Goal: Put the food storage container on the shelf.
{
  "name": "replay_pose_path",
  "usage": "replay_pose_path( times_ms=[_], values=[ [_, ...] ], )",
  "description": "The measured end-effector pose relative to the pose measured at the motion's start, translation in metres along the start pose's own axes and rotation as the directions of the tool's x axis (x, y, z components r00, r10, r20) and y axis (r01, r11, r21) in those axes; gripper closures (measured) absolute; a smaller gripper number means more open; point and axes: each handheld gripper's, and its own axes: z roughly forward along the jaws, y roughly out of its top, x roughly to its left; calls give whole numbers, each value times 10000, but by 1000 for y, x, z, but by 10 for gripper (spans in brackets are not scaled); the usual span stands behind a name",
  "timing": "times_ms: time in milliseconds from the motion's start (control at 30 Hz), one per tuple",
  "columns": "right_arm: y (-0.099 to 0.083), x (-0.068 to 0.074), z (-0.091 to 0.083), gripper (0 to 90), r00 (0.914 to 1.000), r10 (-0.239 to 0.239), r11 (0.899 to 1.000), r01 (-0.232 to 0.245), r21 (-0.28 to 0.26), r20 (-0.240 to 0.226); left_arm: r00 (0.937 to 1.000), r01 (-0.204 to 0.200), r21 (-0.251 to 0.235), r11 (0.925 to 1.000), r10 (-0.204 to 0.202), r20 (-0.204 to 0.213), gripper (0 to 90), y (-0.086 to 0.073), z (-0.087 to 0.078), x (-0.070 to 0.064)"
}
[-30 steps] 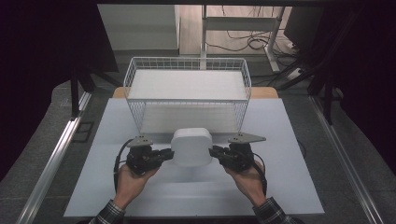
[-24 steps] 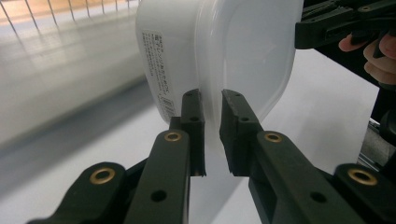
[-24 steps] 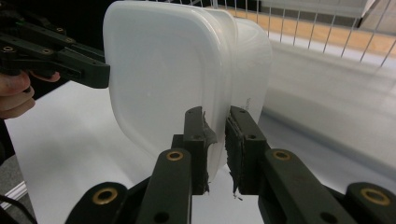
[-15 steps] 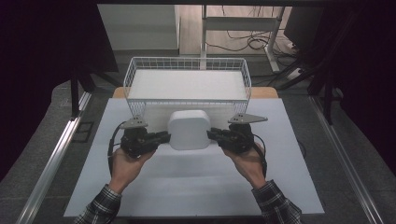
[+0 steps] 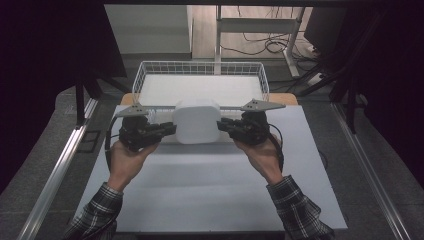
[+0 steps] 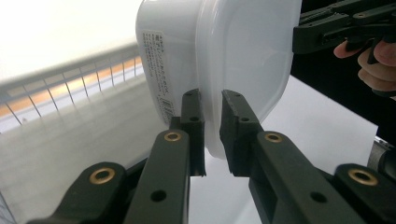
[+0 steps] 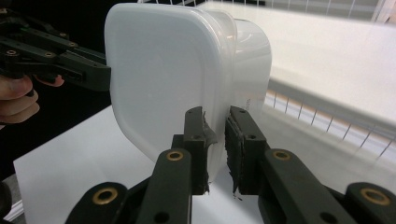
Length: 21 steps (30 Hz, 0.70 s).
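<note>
A white lidded plastic container (image 5: 196, 121) hangs above the table just in front of the wire basket (image 5: 200, 64), its lid facing the person. My left gripper (image 5: 172, 129) is shut on the rim at its left side, and my right gripper (image 5: 220, 125) is shut on the rim at its right side. In the left gripper view the jaws (image 6: 212, 130) pinch the edge of the container (image 6: 224, 56), whose label shows; the other gripper (image 6: 327, 35) holds the far side. In the right gripper view the jaws (image 7: 215, 140) clamp the container's lid rim (image 7: 177, 70).
The white wire basket stands at the far end of the white table board (image 5: 210, 190), its white floor bare. Its near wall (image 6: 70, 79) lies right behind the container. Metal rails and dark curtains flank the table.
Both grippers have carried the container up and away from the person, from the middle of the board to the basket's near wall. Both stay shut on its rim.
</note>
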Motion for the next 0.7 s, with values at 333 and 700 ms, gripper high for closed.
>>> replay_pose_path(
  times_ms=[333,700],
  values=[
    [43,-2,-1,782,9995,-231,9989,239,-392,216,10000,-67,-356,9993,67,10,804,40,-10,14],
    [68,-25,11,778,9986,386,9987,-373,-353,374,9998,116,-346,9993,-121,-145,796,71,6,32]
  ],
)
